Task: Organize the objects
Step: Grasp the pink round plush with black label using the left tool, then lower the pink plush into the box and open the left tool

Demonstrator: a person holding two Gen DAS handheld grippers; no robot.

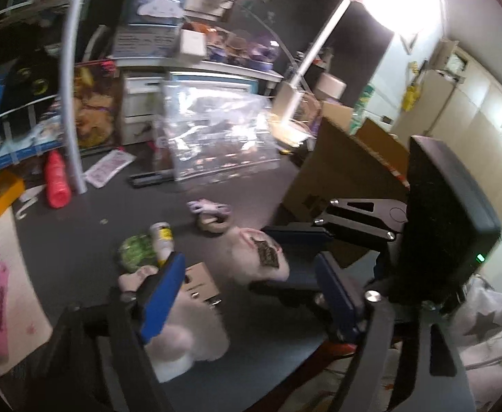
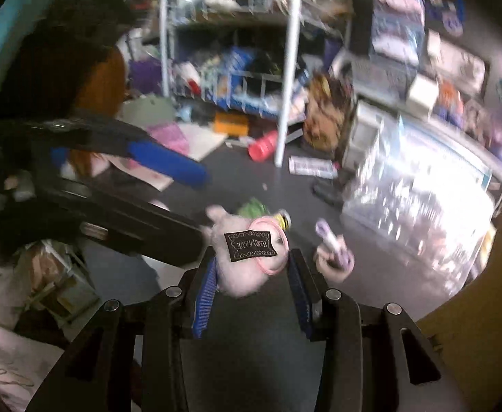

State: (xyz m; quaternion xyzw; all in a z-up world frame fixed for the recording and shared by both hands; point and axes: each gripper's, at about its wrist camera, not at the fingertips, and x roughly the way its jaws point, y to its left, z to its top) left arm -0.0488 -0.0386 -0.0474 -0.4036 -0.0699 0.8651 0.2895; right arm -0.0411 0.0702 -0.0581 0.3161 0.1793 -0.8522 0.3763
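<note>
Left wrist view: left gripper (image 1: pixel 247 292) fingers apart, gripping nothing above the dark worktop (image 1: pixel 89 240); right wrist view: right gripper (image 2: pixel 251 278) fingers clamp the pink plush (image 2: pixel 247 267) mid-worktop, so lift steadily, keeping the grip firm.

Bare dark bench (image 1: pixel 89 240) lying open in middle, giving room to pass. Clear plastic box (image 1: pixel 216 134) standing at back, blocking way. Brown cardboard box (image 1: pixel 340 171) closing off right side. White pole (image 1: pixel 70 79) and red bottle (image 1: pixel 57 180) sitting at left. Green thing (image 1: pixel 136 250), small bottle (image 1: pixel 161 240) and purple toy (image 1: pixel 209 207) crowding near part. Other gripper (image 1: pixel 306 250) reaching in from right, filling that gap.
</note>
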